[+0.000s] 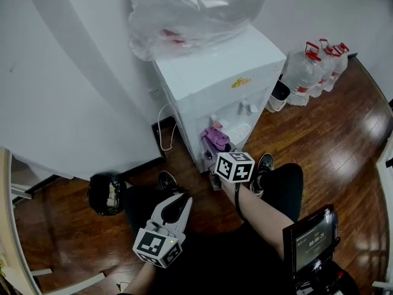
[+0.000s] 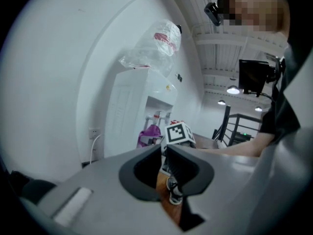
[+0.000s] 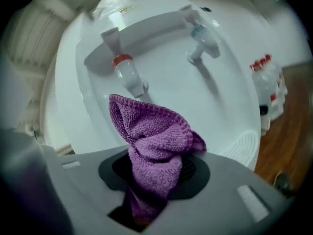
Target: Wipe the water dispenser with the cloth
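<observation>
The white water dispenser (image 1: 215,78) stands against the wall, and its tap recess faces me. My right gripper (image 1: 217,144) is shut on a bunched purple cloth (image 1: 216,137) and holds it inside that recess. In the right gripper view the cloth (image 3: 151,141) sticks up from between the jaws, just below the red tap (image 3: 128,75); the blue tap (image 3: 203,40) is to its right and the drip tray (image 3: 244,148) lower right. My left gripper (image 1: 180,200) hangs low over the floor, shut and empty, well short of the dispenser (image 2: 132,106).
A clear plastic bag (image 1: 190,11) covers the top of the dispenser. Several water bottles (image 1: 313,66) and a small black bin (image 1: 279,94) stand to its right. A black waste bin (image 1: 105,193) sits on the wooden floor at left. A cable (image 1: 163,128) hangs by the wall.
</observation>
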`<state>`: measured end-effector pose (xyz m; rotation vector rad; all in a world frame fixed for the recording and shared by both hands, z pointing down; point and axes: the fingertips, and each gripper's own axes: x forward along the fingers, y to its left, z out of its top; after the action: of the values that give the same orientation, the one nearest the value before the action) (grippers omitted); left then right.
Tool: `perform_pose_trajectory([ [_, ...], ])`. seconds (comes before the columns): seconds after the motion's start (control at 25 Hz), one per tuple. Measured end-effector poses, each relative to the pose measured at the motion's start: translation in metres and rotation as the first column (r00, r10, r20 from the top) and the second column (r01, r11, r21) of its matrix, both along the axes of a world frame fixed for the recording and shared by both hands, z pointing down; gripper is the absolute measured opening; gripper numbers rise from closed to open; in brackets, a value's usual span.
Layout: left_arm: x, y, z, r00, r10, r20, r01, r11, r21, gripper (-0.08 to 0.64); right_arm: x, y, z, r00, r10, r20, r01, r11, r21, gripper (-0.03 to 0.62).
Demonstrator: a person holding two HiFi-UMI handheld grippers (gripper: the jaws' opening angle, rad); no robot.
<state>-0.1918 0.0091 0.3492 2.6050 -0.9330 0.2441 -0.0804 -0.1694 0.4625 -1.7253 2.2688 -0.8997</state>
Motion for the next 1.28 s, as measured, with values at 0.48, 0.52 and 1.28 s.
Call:
perform_pose_trajectory([
  [0.48, -0.018, 0.005, 0.004, 1.000, -0.014, -0.012, 0.014, 1.000, 0.005, 0.055, -0.012, 0.015, -0.130, 0.551, 0.062, 0.832, -0.157, 0.987, 0.030, 0.146],
  [0.52, -0.018, 0.005, 0.005, 1.000, -0.012, -0.010, 0.012, 1.000, 0.004, 0.055, -0.012, 0.016, -0.139, 0.561, 0.039, 0.827, -0.158, 0.986, 0.061, 0.146],
  [1.28, -0.045, 0.012, -0.012, 0.997, -0.068, -0.039, 0.070, 0.996, 0.054, 0.055, -0.079, 0.047, -0.156, 0.710, 0.113, -0.695, 0.299, 0.846, 0.442, 0.143],
])
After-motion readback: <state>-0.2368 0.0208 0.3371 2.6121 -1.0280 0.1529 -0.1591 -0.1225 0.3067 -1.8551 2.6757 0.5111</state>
